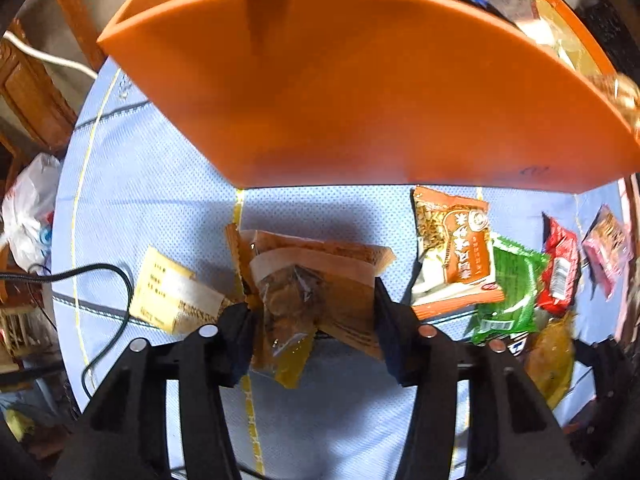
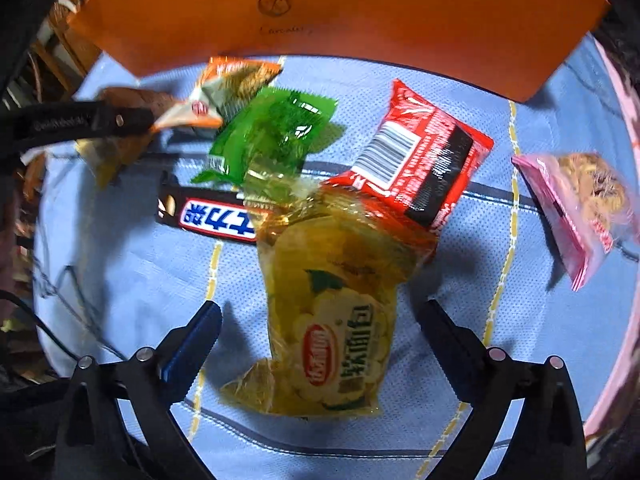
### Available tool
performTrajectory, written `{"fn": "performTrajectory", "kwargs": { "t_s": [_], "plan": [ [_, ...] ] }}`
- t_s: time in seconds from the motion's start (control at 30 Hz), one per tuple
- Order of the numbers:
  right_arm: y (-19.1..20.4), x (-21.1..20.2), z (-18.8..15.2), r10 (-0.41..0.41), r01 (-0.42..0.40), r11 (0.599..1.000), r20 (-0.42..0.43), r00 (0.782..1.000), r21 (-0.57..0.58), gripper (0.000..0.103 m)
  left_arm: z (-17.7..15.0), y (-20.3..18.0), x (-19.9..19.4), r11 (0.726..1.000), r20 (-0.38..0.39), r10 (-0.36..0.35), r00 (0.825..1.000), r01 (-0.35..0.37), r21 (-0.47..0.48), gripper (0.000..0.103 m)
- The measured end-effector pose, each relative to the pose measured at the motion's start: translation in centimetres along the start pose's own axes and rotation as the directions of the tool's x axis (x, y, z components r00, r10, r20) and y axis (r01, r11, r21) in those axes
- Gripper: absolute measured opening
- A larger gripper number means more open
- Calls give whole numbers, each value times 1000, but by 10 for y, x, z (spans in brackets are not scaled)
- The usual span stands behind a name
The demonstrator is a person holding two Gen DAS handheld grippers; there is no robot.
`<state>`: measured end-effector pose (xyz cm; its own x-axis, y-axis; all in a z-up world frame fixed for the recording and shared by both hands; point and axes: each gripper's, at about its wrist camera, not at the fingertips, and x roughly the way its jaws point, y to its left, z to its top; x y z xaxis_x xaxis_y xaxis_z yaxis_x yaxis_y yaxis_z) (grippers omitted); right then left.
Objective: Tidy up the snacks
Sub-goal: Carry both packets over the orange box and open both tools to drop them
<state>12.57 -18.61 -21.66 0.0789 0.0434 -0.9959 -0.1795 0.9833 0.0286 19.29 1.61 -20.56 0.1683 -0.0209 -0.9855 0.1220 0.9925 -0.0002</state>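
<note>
Left view, from left to right: a white bag off the table edge, a black cord on the blue cloth, then a pale yellow pack lying flat. Next, the left gripper, pointing down, fingers closed on a brown snack bag, pads pressing both sides of it, bag held just in front of the orange box. Box tall and close, filling the top of the view, with snacks inside at the rim. Farther right on the cloth: an orange pack, a green pack partly under it, a red pack, a pink pack near the edge. Right view, left to right: the left gripper's black arm reaching in with the brown bag, the orange pack and green pack beside it, a dark candy bar lying flat below the green one. In the middle, a big yellow bread bag flat on the cloth, its top touching the red pack. Right gripper pointing down over it, fingers wide open on either side, not touching the bag. Pink pack far right, well apart.
</note>
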Motion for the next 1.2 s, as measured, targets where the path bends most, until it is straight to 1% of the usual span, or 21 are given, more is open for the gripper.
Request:
{"fn": "performTrajectory", "kwargs": {
  "t_s": [0.03, 0.07, 0.1, 0.17, 0.27, 0.33, 0.4, 0.5, 0.53, 0.6, 0.67, 0.7, 0.73, 0.77, 0.83, 0.87, 0.9, 0.93, 1.0, 1.1, 1.2],
  "plan": [
    [8, 3, 0, -40, 40, 999, -13, 999, -26, 100, -1, -4, 1, 999, 5, 22, 1000, -22, 29, 59],
    [13, 3, 1, -55, 55, 998, -7, 998, -44, 100, -6, -9, 3, 998, -3, 43, 999, -43, 53, 63],
    [12, 4, 2, -45, 45, 999, -10, 999, -30, 100, -8, -11, 7, 996, -16, 55, 998, -54, 66, 69],
    [10, 4, 4, -31, 31, 999, -13, 999, 8, 100, -10, -16, 7, 998, -15, 45, 999, -45, 53, 72],
    [-3, -1, 2, 25, -29, 995, 40, 999, 92, 100, -15, -7, 13, 1000, -16, 15, 1000, -14, 24, 78],
    [-1, 0, 1, 15, -18, 997, 43, 999, 78, 100, -18, 2, 17, 1000, -12, 21, 1000, -20, 13, 90],
    [3, 1, 2, -3, 0, 998, 37, 999, 63, 100, -24, 11, 19, 999, -6, 34, 999, -34, 0, 99],
    [14, 4, 5, -26, 24, 996, 22, 999, 81, 98, -28, 20, 23, 999, -17, 17, 1000, -18, -41, 99],
    [13, 4, 7, -51, 50, 996, 15, 999, 79, 94, -31, 19, 24, 999, -23, 19, 1000, -20, -39, 99],
    [26, 3, 12, -62, 60, 996, 34, 997, 65, 79, -36, 25, 25, 999, -31, 15, 999, -16, -41, 99],
    [32, 3, 18, -61, 59, 997, 30, 998, 45, 74, -28, 32, 27, 999, -41, 11, 999, -13, -36, 99],
    [35, 3, 19, -58, 57, 998, 31, 998, 39, 71, -25, 29, 29, 999, -47, 11, 999, -13, -39, 99],
    [38, 3, 19, -57, 56, 998, 33, 998, 32, 69, -12, 25, 33, 999, -55, 11, 998, -13, -44, 99],
    [40, 1, 19, -60, 59, 998, 37, 997, 31, 65, -10, 22, 35, 999, -62, 11, 998, -14, -49, 99],
    [44, -1, 20, -45, 43, 998, 47, 998, 40, 43, -10, 17, 35, 999, -83, 13, 996, -17, -40, 99],
    [44, -2, 21, -32, 30, 998, 45, 998, 46, 41, -8, 13, 32, 999, -80, 16, 997, -19, -35, 97],
    [41, -3, 21, -19, 17, 999, 49, 999, 48, 40, -8, 9, 29, 1000, -62, 14, 998, -16, -21, 87],
    [40, -4, 20, -13, 10, 999, 55, 998, 45, 40, -3, 3, 25, 1000, -39, 8, 999, -8, -4, 70],
    [36, -9, 18, 6, -9, 999, 77, 997, 47, 39, -5, -4, 15, 999, -1, 25, 1000, -25, 23, 58],
    [29, -19, 20, 26, -31, 999, 109, 994, 44, 39, -7, 2, 10, 999, 17, -52, 998, 52, -6, 51],
    [21, -28, 14, 37, -45, 997, 132, 991, 58, 39, -10, 10, 3, 996, 44, -83, 996, 85, -38, 49]
  ]
}}
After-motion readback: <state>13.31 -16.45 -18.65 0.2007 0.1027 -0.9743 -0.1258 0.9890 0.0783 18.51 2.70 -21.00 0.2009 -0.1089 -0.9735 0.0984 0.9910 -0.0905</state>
